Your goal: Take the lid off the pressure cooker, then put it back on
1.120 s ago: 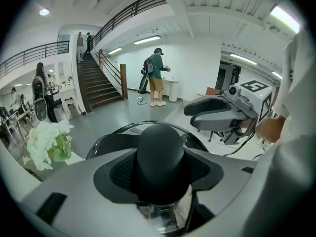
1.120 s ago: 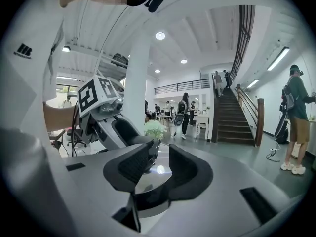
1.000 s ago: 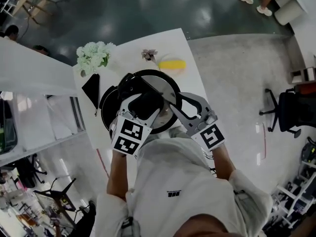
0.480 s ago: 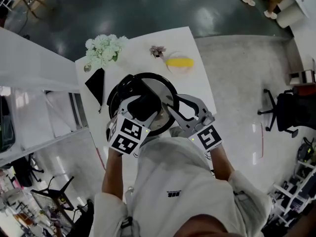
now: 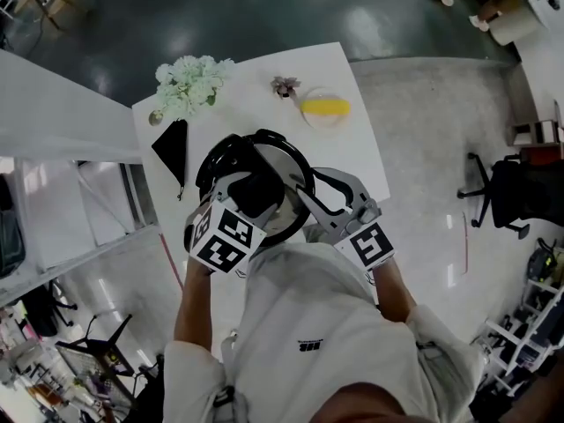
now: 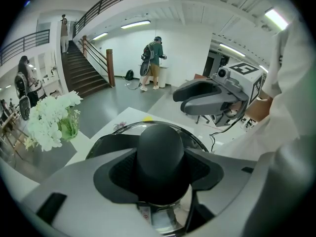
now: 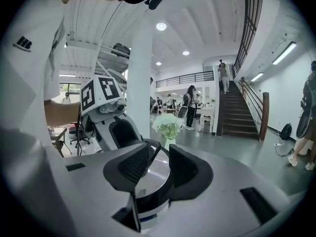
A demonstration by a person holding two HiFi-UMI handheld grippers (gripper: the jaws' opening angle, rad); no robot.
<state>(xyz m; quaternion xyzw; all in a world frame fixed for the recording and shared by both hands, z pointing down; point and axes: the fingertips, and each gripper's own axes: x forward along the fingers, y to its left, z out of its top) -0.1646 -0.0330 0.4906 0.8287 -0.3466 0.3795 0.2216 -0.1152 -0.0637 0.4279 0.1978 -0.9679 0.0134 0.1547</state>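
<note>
The pressure cooker (image 5: 291, 161) stands on the white table (image 5: 357, 152), its shiny lid (image 6: 195, 142) topped by a round black knob (image 6: 160, 147). My left gripper (image 5: 256, 190) comes down from above, and both pads press the knob's sides (image 6: 160, 164). My right gripper (image 5: 304, 196) reaches in from the right, almost level. The cooker's rim (image 7: 158, 179) sits pinched between its pads (image 7: 159, 164). A black handle bar (image 7: 154, 149) shows past them. The person's chest hides the cooker's near side in the head view.
At the table's far end are a bunch of pale flowers (image 5: 189, 85), a small dried sprig (image 5: 285, 85), a plate with a yellow thing (image 5: 324, 110) and a black pouch (image 5: 170, 148). An office chair (image 5: 511, 192) stands on the floor at the right.
Both grippers and the lid between them have shifted away from the yellow plate, toward the person's side of the table, and sunk a little. Neither grip has changed.
</note>
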